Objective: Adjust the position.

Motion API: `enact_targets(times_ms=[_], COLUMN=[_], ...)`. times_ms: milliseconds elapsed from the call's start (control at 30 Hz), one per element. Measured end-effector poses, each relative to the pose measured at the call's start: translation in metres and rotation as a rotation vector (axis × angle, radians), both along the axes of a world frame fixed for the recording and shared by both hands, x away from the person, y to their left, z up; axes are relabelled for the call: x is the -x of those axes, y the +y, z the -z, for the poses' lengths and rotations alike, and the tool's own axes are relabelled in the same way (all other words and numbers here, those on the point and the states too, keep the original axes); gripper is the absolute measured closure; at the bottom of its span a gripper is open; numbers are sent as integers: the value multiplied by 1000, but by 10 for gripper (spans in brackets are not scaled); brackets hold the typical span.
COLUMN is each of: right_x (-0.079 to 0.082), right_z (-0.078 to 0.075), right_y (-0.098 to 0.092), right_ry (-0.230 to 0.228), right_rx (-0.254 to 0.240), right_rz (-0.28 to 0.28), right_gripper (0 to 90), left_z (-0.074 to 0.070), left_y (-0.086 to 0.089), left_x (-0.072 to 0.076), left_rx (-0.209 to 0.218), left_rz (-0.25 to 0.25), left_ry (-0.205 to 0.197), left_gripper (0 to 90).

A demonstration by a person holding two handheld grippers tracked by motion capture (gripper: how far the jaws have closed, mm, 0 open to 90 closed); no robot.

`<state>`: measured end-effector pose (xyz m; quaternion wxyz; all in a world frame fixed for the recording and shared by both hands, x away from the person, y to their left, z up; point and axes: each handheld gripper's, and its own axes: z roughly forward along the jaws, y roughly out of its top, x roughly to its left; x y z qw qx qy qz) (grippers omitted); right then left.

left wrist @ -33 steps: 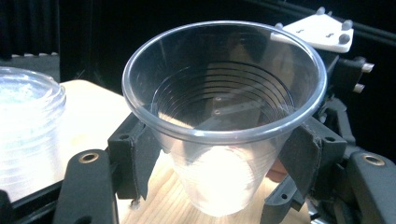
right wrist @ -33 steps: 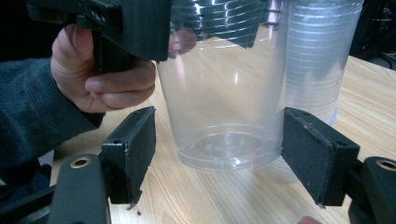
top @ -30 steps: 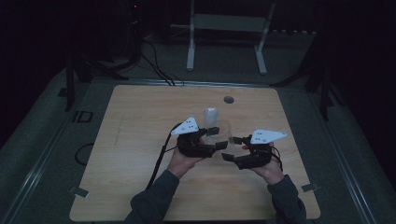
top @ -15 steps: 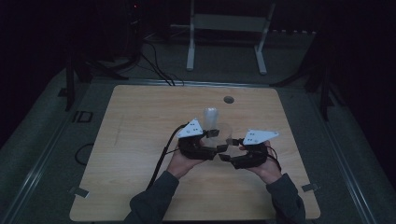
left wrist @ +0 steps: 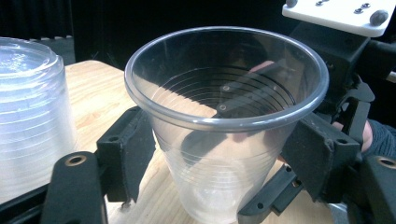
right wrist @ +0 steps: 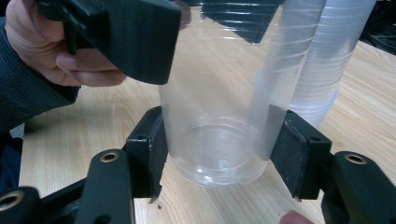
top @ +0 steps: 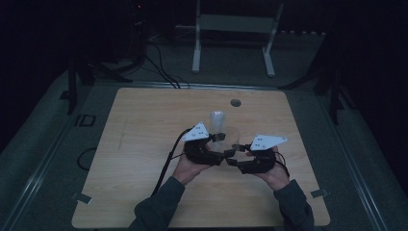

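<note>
Gripping clear cup (right wrist: pixel 219 116), right claw (right wrist: pixel 219 154); rim cropped.

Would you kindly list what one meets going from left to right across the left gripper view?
Stack of clear plastic cups → left gripper's left-hand jaw → single clear plastic cup between the jaws → its right-hand jaw → right gripper's white plate at the upper right.

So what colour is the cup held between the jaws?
Clear, colourless plastic cup; the left gripper view shows it best.
</note>
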<state>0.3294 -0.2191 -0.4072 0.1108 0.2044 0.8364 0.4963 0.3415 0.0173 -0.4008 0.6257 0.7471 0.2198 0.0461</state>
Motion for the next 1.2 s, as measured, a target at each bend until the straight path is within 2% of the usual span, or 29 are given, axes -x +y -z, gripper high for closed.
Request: enact_targets(times_ms=[400,633,767,967,1200], right_x=[2,3,3,3,4], right_z=[8,12,13,15,12], right_y=[2,3,3,2,-1], right_ry=[14,27,37,41,33], right_rx=[-48,-58,-65,-41,-13], right_rz=[1,-7,-8,3,37], right_gripper=[409,410,408,380,298], left_z=[1,1,2,4,5], left_y=[-4,-4,-5,-7,-8], left_x=[2,3,4,5,5], left_rx=[66,85,80,65,39], left_rz=[-14,-24,-21,-19,-32], left_ry=[-2,-8,-11,-25,-47], left_gripper=[251,261,275,290,296])
